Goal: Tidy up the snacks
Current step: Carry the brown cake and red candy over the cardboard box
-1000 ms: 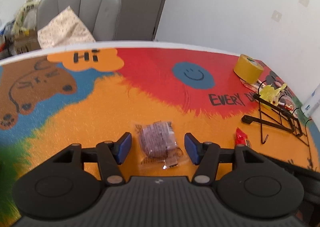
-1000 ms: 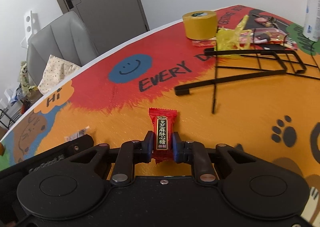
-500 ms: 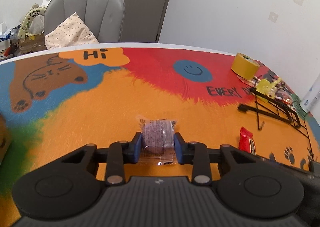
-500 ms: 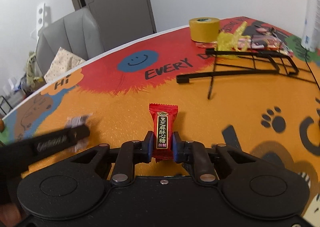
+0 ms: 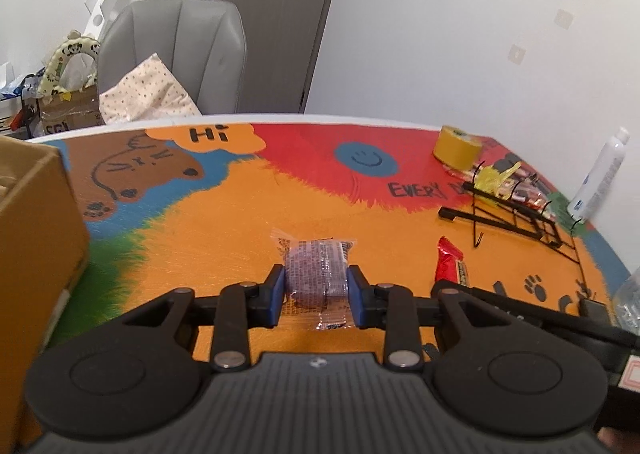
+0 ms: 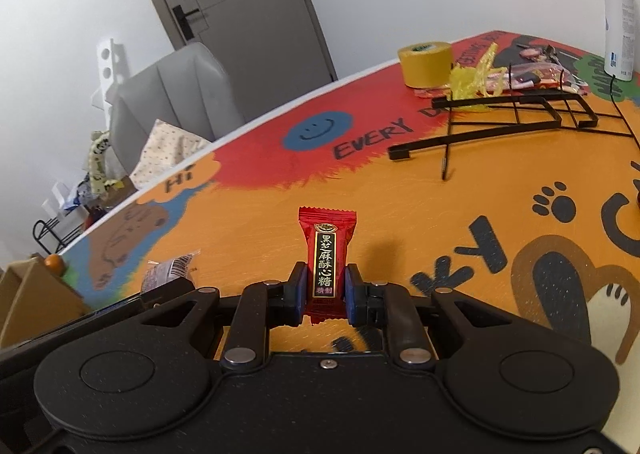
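My left gripper [image 5: 316, 288] is shut on a clear-wrapped dark purple snack [image 5: 315, 272] and holds it above the colourful table mat [image 5: 248, 214]. My right gripper [image 6: 325, 292] is shut on a red candy with gold Chinese lettering [image 6: 326, 254], held upright above the mat [image 6: 400, 214]. The red candy also shows in the left wrist view [image 5: 450, 264], and the purple snack shows in the right wrist view [image 6: 168, 272]. A cardboard box [image 5: 36, 222] stands at the left of the table.
A black wire rack [image 6: 508, 120] lies on the mat to the right, with a yellow tape roll [image 6: 426, 62], yellow wrappers and several snack packets [image 6: 532, 74] behind it. A white bottle [image 6: 618, 10] stands far right. A grey chair [image 5: 176, 54] is behind the table.
My left gripper closed on the purple snack and lifted it off the mat. Both grippers have risen with their snacks, and the cardboard box has come into view at left.
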`<state>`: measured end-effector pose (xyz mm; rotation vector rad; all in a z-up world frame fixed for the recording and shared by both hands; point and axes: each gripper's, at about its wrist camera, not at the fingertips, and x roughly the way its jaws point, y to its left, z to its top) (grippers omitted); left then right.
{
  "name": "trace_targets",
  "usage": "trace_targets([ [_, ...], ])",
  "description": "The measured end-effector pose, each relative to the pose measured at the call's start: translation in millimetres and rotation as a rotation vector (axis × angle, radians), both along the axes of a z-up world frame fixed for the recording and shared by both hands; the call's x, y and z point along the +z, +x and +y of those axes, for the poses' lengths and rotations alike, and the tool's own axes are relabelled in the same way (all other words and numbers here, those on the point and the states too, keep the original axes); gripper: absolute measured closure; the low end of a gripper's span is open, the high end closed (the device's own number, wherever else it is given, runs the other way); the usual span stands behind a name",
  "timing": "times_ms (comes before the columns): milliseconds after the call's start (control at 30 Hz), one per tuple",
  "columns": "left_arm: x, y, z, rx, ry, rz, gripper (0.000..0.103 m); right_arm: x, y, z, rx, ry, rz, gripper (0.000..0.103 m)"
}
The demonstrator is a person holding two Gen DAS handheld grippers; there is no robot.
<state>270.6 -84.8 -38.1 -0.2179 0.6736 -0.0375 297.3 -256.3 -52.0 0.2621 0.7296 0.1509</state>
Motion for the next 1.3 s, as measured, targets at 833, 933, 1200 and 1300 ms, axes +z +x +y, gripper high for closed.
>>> trace_targets([
  [833,64,-90,105,0.147,-0.021,-0.169,0.072,51,-60,89,0.161,0.021,-0.130,0.085],
  [933,68,-96,118,0.164,-0.022,-0.181,0.072,54,-62,95,0.166,0.024,-0.131,0.085],
  [1200,69,-109,150,0.218,-0.030,-0.187,0.072,63,-71,118,0.207,0.024,-0.150,0.085],
  [1300,69,-113,162,0.238,-0.033,-0.189,0.072,66,-73,129,0.230,0.019,-0.155,0.085],
])
